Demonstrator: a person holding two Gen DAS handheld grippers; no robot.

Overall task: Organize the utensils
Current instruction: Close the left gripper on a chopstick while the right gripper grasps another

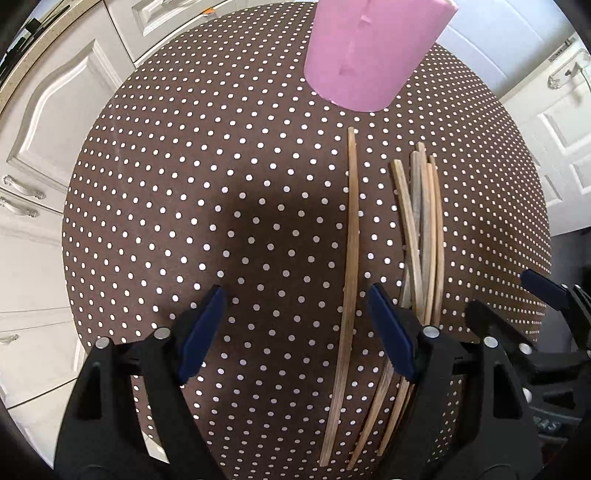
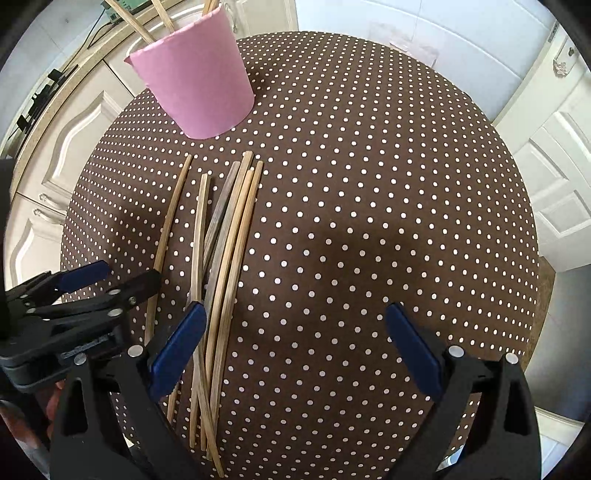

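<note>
While pointing steeply down at the desk (image 1: 155,206), left gripper (image 1: 295,314) jaws wide apart, nothing between the pads; single chopstick (image 1: 351,258) lying under the gap, nearer the right pad, not pinched. Right gripper (image 2: 295,343) same: spread wide, holding nothing, left pad hanging over the chopstick bundle (image 2: 225,258).

Hidden or cut off:
- Near ends of the sticks masked by gripper bodies in both views.
- Bundle overlapping and crossing at the near end; exact count hard to make out.
- Pink cup (image 2: 199,85) cropped at the top in the left view; rim only visible from the right wrist, with chopsticks in cup (image 2: 140,27) poking out, tips lost past the frame edge.
- Person's hand barely visible, lower left corner of the right view, blurred.

Positions: loose sticks flat on the desk, roughly parallel, far ends toward the cup, not touching it. Lone stick just left of the bundle.

Surface: round desk, brown cloth with white dots. Room: white panelled cabinets (image 1: 48,122) with ornate handles on one side, white door (image 2: 554,177) on the other.
</note>
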